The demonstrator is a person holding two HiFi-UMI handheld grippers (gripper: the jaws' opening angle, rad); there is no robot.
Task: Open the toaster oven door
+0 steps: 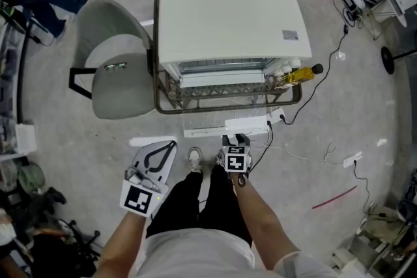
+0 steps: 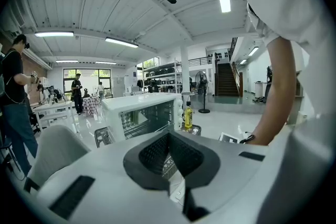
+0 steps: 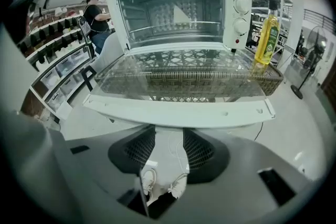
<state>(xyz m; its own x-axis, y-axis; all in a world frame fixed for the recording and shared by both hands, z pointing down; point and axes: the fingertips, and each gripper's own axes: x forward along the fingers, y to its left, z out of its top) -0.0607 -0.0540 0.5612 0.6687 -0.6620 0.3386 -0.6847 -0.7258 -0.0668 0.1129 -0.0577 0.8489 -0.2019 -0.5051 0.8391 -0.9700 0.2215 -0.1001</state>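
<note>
We see the oven (image 1: 228, 16) at centre top of the head view, white, on a wicker table (image 1: 163, 99). Its door (image 3: 178, 84) is already down. In the right gripper view it lies flat toward the camera, with the glass pane over the wicker and its white edge (image 3: 178, 113) running across mid-frame. The cavity with a wire rack is open at upper centre, and the knobs (image 3: 241, 5) are to its right.

The right gripper (image 1: 236, 139) is at lower centre of the head view, pointing at the door's near side. In its own view the jaws are spread, sitting just under the white edge. We see no contact with it. Between the pads there is only floor and white shoes (image 3: 157, 186).

The left gripper (image 1: 171, 145) is at lower left of the head view, well apart from the oven. Its tips are pressed together with nothing in them. In its own view the pads meet in a point at mid-frame, with the oven small behind them.

A yellow bottle (image 3: 269, 34) stands upright on the table at the right of the oven. A grey chair (image 1: 117, 75) is just left of the table in the head view. A person (image 3: 97, 16) stands at upper left of the right gripper view
</note>
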